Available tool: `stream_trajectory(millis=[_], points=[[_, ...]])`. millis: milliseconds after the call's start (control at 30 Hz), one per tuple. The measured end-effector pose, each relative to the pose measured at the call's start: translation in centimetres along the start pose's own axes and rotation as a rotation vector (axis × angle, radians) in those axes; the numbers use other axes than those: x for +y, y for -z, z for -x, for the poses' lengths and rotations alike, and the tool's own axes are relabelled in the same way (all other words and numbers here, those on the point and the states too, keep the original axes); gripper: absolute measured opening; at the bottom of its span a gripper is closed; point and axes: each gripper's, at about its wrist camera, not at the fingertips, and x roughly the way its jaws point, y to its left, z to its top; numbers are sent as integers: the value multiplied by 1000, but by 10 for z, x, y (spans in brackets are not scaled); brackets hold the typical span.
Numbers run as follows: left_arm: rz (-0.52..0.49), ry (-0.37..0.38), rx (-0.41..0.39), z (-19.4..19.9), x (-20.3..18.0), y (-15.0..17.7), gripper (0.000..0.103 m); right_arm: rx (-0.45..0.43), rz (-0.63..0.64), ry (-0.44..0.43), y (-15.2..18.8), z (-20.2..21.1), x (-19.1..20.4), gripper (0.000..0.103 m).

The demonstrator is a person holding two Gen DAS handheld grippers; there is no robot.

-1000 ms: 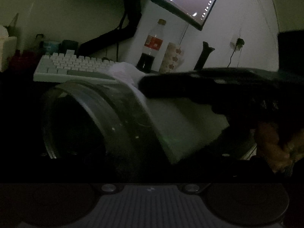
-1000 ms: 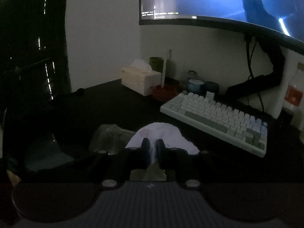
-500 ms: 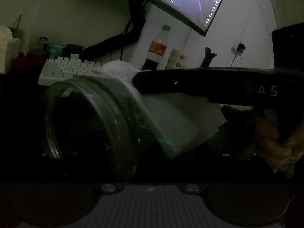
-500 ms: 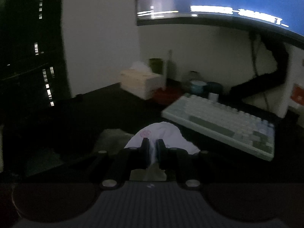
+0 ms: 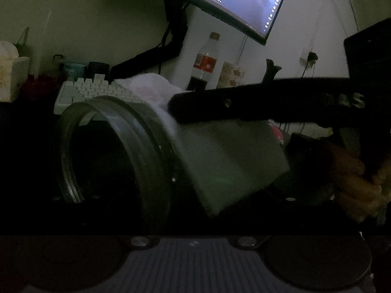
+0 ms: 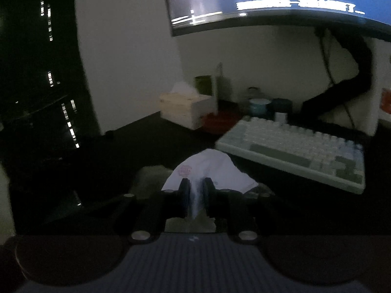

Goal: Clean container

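A clear round container (image 5: 136,131) lies on its side and fills the left wrist view, its open mouth facing left. My left gripper (image 5: 171,196) grips it, though the fingers are lost in the dark at either side. From the right, my right gripper (image 5: 176,107) reaches over the container's top with a white tissue (image 5: 151,85) draped on the wall. In the right wrist view the tissue (image 6: 212,168) sits between the two fingers of the right gripper (image 6: 196,183). The jaws are opening slightly, with the tissue still pinched. The container (image 6: 151,173) shows dimly under the tissue.
A white keyboard (image 6: 293,146) lies behind on the dark desk. A tissue box (image 6: 185,109), cups (image 6: 259,105), a cola bottle (image 5: 205,61) and the monitor arm (image 6: 342,88) stand along the wall. A person's hand (image 5: 354,183) holds the right gripper's handle.
The right gripper has rolled a little with the tissue still in it, and the gap between its fingers looks slightly wider. The container keeps its place in the left wrist view.
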Motion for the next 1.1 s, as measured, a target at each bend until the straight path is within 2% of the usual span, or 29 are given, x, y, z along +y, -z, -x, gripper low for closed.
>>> stream_trajectory(millis=[100,233,333,433,500,567,633,767,833,900,1000,1100], points=[[-1,-3,-4,1,1,1,103,0,26,29,0,-1,-3,17],[-8,-17,-10,1,0,1,103,-5,-40,153,-1,-3,-25,19],[-12,-22,-9,0,-1,1,103,-10,-73,158,-1,-3,-25,18],[-15,-26,-9,0,-2,2,103,-18,18,77,2,0,-2,18],[-12,-25,-9,1,-2,1,103,-24,65,64,6,1,10,17],[-7,-16,-8,2,-3,2,103,-29,80,70,8,1,11,17],[-8,-15,-8,2,-2,1,103,-22,33,88,7,1,2,18],[-8,-15,-9,2,-2,1,103,-21,-20,190,5,-1,-19,21],[-10,-16,-11,1,-2,1,103,-18,-49,206,3,-2,-23,21],[-13,-19,-10,1,-2,1,103,-23,-32,201,3,-3,-16,20],[-16,-19,-10,1,-4,2,103,-37,40,115,4,-2,3,20],[-16,-15,-10,1,-3,2,103,-39,30,86,4,-3,3,20]])
